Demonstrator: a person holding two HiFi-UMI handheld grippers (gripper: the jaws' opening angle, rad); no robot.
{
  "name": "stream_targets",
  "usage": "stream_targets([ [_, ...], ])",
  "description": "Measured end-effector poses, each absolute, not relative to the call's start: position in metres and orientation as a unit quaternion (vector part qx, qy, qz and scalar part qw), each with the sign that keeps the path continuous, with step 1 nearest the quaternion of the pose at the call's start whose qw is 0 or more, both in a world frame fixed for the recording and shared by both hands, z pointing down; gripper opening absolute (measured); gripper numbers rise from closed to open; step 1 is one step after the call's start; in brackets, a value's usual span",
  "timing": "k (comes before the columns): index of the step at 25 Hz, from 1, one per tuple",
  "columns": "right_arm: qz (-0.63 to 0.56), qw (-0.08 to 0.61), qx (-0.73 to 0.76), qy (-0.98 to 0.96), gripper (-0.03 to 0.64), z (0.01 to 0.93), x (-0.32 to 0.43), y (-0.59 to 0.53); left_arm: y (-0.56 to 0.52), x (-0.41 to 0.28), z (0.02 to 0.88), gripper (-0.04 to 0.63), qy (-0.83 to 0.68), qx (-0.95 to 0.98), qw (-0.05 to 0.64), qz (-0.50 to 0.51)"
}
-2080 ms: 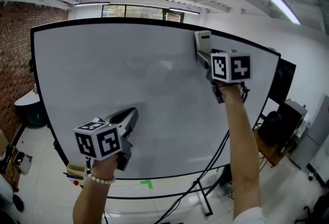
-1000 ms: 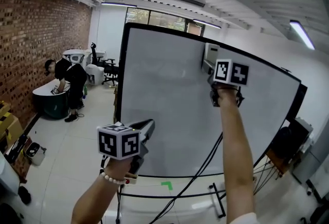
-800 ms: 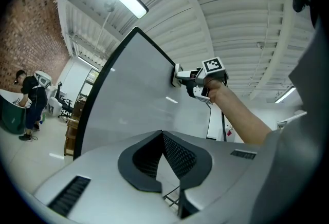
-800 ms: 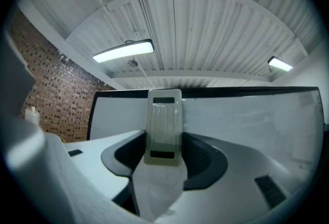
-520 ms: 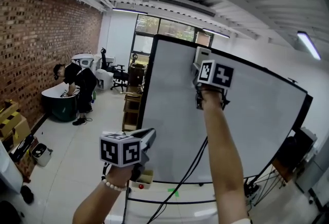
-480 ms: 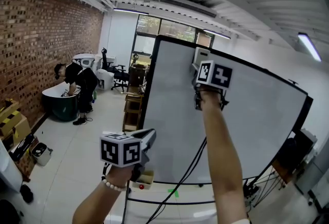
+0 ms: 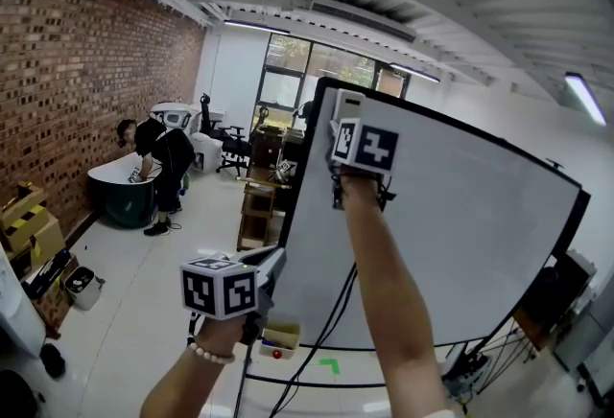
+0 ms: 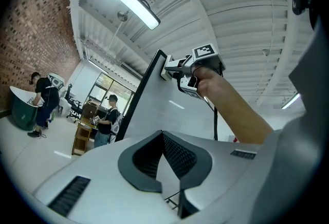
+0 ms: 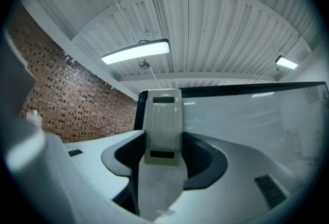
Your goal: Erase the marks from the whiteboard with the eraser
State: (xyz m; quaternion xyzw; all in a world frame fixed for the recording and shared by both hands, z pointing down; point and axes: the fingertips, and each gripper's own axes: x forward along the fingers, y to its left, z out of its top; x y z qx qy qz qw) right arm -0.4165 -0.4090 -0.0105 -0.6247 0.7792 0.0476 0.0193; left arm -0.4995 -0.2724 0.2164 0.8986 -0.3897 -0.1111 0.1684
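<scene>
Right gripper view shows the right gripper (image 9: 163,159) pinching the eraser (image 9: 163,120) upright between its fingers, at the top left corner of the whiteboard (image 9: 247,115). A stroke further left would likely run the eraser off the black edge and twist it loose. The left gripper (image 8: 163,161), at lower centre, has its fingers pressed together on nothing.

The head view faces the whiteboard (image 7: 460,215) from farther back. Both gripper views look upward, sharing its top corner.
</scene>
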Motion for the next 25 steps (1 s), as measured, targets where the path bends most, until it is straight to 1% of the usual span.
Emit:
stream_targets([
  [5, 0.058, 0.013, -0.604, 0.795, 0.248, -0.007, -0.452, -0.409, -0.269, -0.515, 0.216, -0.003, -0.402, 0.892, 0.170, -0.118],
  [13, 0.049, 0.038, -0.586, 0.808, 0.247, 0.002, -0.446, -0.395, -0.267, -0.523, 0.215, -0.003, -0.417, 0.887, 0.163, -0.112],
  [25, 0.045, -0.001, -0.596, 0.801, 0.249, 0.074, -0.452, -0.405, -0.261, -0.506, 0.228, -0.003, -0.401, 0.894, 0.168, -0.109],
])
